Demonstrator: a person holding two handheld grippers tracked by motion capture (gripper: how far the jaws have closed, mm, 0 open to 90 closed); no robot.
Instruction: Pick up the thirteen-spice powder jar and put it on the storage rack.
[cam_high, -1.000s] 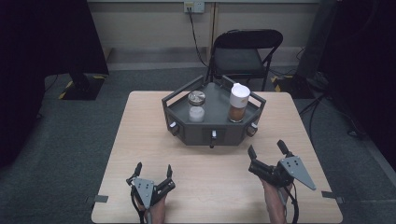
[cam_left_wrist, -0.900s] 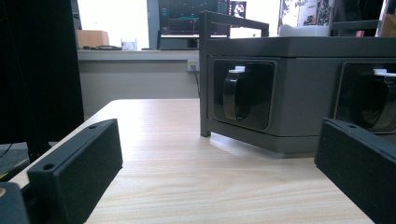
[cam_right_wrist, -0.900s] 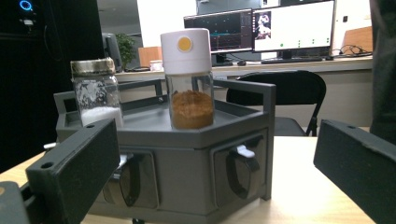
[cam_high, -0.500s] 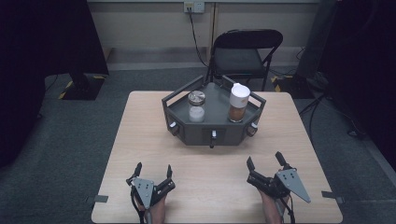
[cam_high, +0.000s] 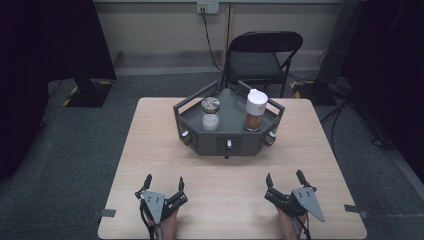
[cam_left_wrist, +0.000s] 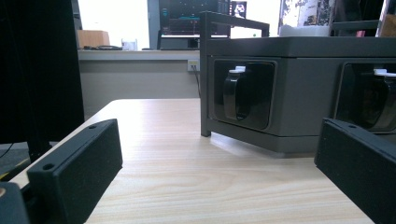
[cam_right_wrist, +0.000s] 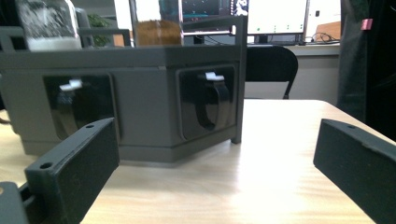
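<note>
A dark grey many-sided tray (cam_high: 227, 145) with rails and knobs on its side faces stands at the far middle of the wooden table (cam_high: 150, 150). On it stand a jar of white powder with a metal lid (cam_high: 210, 114) and a taller jar of brown powder with a white lid (cam_high: 254, 110). My left gripper (cam_high: 163, 181) rests open near the table's front left, and its own view faces a tray knob (cam_left_wrist: 236, 93). My right gripper (cam_high: 284, 177) rests open at the front right, facing another knob (cam_right_wrist: 212, 105). Both grippers hold nothing.
A black folding chair (cam_high: 262, 57) stands behind the table's far edge. Cables run down from a wall outlet (cam_high: 207, 7). Dark panels stand at the left and right of the room. Bare tabletop lies between the grippers and the tray.
My right gripper has drawn back toward the table's front edge and swung its grey plate from right to lower right. The left gripper has stayed still.
</note>
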